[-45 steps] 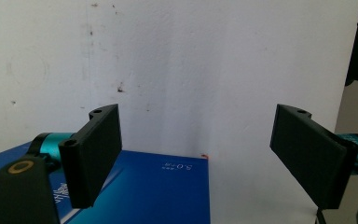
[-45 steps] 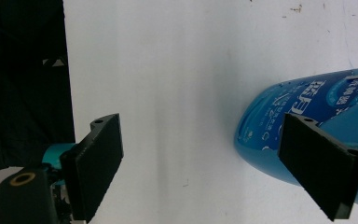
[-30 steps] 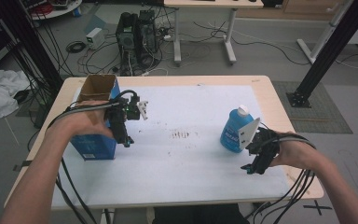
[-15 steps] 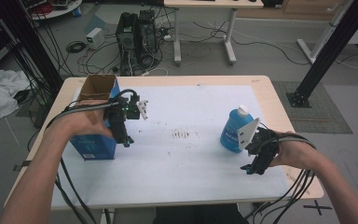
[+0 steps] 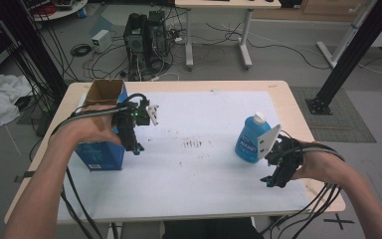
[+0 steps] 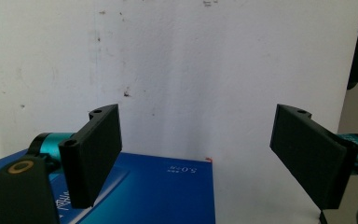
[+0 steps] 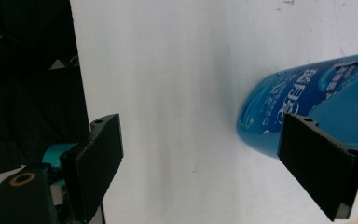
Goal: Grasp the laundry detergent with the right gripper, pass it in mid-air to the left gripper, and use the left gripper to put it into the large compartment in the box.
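Left claw [image 5: 135, 147]: held in the person's left hand [image 5: 92, 128] at the left side of the surface [image 5: 189, 199]; it points down at the white sheet; its jaws stand wide apart with nothing between them, as the left gripper view shows
Box [image 5: 102, 134]: blue cardboard, standing upright with its top flaps open, at the left edge of the sheet; it sits just beside the left claw, behind the hand; in the left gripper view its blue face [image 6: 158, 191] lies below the gap between the jaws, untouched
Right claw [image 5: 273, 180]: held in the right hand [image 5: 323, 167] near the right front corner; jaws apart and empty
Bottle [image 5: 250, 138]: blue, white cap, upright on the right side of the sheet; just beside the right claw, not gripped; in the right gripper view its body [image 7: 298, 102] shows past the right-hand jaw
Sheet [image 5: 199, 164]: white, with a small brown stain [image 5: 193, 144] near its middle, between box and bottle
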### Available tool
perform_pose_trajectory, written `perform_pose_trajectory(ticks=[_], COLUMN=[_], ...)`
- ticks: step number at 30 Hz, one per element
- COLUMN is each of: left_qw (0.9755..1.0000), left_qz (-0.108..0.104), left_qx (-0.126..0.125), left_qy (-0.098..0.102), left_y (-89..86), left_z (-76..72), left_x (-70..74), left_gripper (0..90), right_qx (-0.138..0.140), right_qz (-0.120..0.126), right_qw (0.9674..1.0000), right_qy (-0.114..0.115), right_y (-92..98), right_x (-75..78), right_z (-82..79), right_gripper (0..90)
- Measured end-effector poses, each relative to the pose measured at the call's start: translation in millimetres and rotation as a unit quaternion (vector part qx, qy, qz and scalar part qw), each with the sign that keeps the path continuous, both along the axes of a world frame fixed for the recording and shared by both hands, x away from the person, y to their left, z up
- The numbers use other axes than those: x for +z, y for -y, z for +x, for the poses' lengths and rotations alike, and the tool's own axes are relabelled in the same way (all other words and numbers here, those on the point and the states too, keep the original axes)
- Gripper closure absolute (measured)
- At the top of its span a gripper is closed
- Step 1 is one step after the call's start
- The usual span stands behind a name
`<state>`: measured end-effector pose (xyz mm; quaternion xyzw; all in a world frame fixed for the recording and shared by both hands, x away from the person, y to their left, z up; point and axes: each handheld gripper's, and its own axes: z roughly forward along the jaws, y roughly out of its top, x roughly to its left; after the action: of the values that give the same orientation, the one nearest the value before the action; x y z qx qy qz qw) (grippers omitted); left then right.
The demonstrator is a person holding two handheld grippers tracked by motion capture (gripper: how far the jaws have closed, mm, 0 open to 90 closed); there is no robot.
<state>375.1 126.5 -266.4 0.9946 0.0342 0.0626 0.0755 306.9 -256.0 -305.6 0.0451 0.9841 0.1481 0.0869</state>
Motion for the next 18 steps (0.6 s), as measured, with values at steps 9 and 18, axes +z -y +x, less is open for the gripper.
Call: perform_pose_trajectory(ticks=[9, 18], left_qw=[1.0000, 1.0000], left_qz=[-0.003, -0.007], left_qx=[0.003, 0.002], left_qy=[-0.003, -0.004], left_y=[0.1, -1.8], left_z=[-1.8, -3.5], left_x=[-1.1, -0.3], left_gripper=[16.6, 16.6], right_qx=[-0.035, -0.075], right_qz=[-0.006, -0.014], right_qw=[0.9993, 0.9964], right_qy=[-0.012, -0.037], right_y=[5.6, 13.3], right_x=[2.6, 4.6], right_z=[-0.9, 2.9], right_gripper=[13.4, 13.4])
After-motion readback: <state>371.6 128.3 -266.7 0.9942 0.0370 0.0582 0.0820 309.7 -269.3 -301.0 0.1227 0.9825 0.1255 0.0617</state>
